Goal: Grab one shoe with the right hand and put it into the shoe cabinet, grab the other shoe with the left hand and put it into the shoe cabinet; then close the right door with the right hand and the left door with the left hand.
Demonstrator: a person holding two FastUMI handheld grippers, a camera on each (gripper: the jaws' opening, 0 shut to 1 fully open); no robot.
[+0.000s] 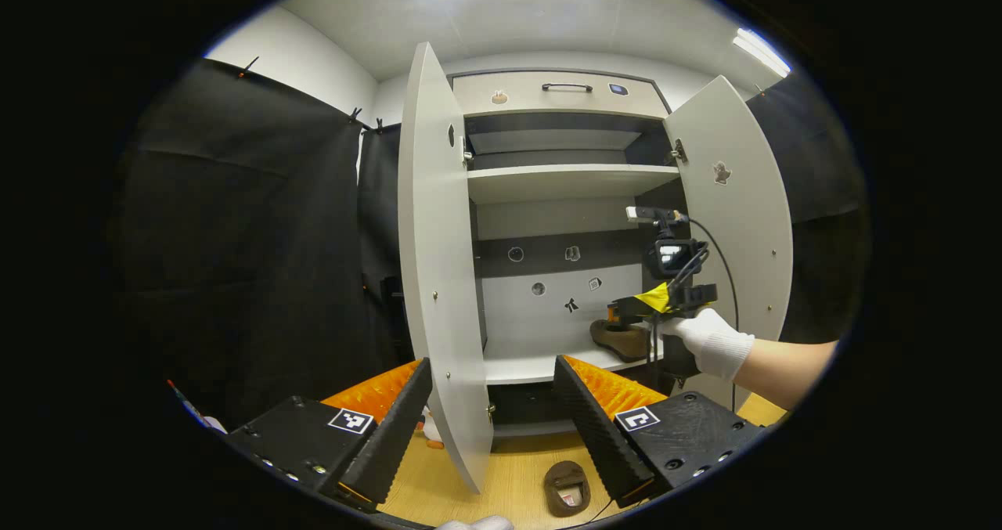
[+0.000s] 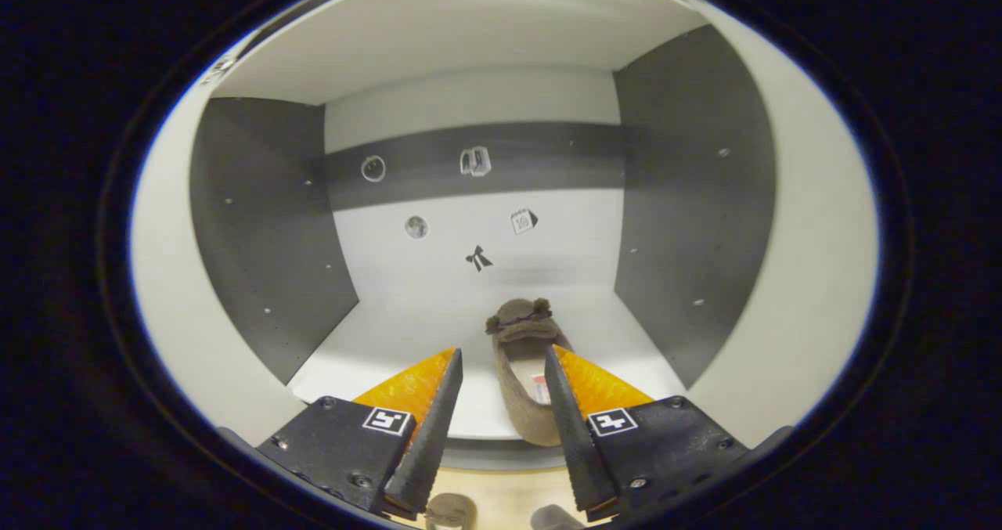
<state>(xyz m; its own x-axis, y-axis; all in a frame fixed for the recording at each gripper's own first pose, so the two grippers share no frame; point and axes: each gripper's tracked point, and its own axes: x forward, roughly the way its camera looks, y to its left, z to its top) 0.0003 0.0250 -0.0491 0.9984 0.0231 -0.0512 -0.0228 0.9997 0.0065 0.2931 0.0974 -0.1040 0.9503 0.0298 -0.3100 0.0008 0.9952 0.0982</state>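
The shoe cabinet [image 1: 564,182] stands with both doors open: left door [image 1: 438,264], right door [image 1: 736,225]. One brown shoe [image 2: 518,334] lies on the lower shelf [image 2: 407,334], toe toward the back wall. My right gripper [image 2: 502,354] is open, its fingers on either side of the shoe's heel, with a gap on the left side. In the left gripper view a gloved hand [image 1: 708,342] holds that right gripper [image 1: 622,315] at the shoe [image 1: 622,340]. The other brown shoe [image 1: 567,487] lies on the wooden floor before the cabinet. My left gripper [image 1: 493,405] hangs open above it, holding nothing.
The left door's edge stands close in front of my left gripper. An upper shelf [image 1: 571,179] and a drawer with a handle [image 1: 567,87] sit above. A cable [image 1: 724,264] trails from the right gripper. Small stickers dot the cabinet's back wall [image 2: 470,232].
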